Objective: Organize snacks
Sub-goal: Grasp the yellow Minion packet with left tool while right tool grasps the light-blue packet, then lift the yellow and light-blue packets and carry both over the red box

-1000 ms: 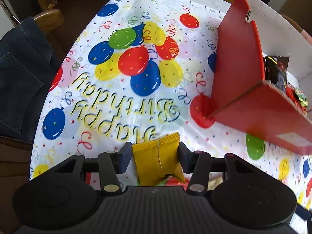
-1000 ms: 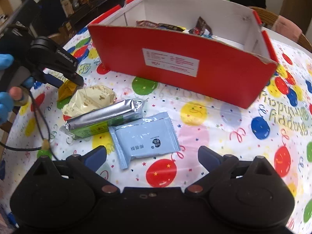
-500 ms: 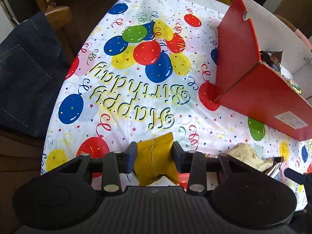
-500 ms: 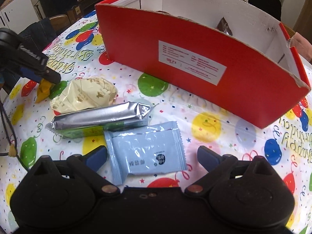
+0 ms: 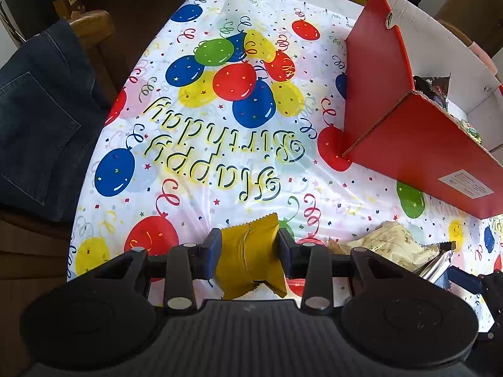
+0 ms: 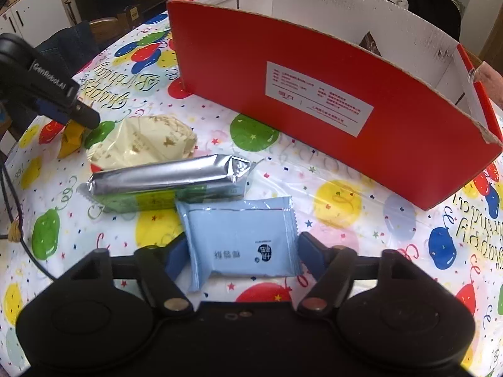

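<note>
My left gripper is shut on a yellow snack packet and holds it above the table's near left part; it also shows in the right wrist view. My right gripper is open, its fingers on either side of a light blue packet lying on the cloth. A silver and green bar and a cream packet lie just beyond it. The red box with white inside stands behind and holds several snacks.
A balloon birthday tablecloth covers the table. A chair with jeans over it stands at the left edge. The left gripper's body is at the left of the right wrist view.
The left gripper has drawn back from the box with the yellow packet. The right gripper has moved down and forward, and its fingers have narrowed around the blue packet.
</note>
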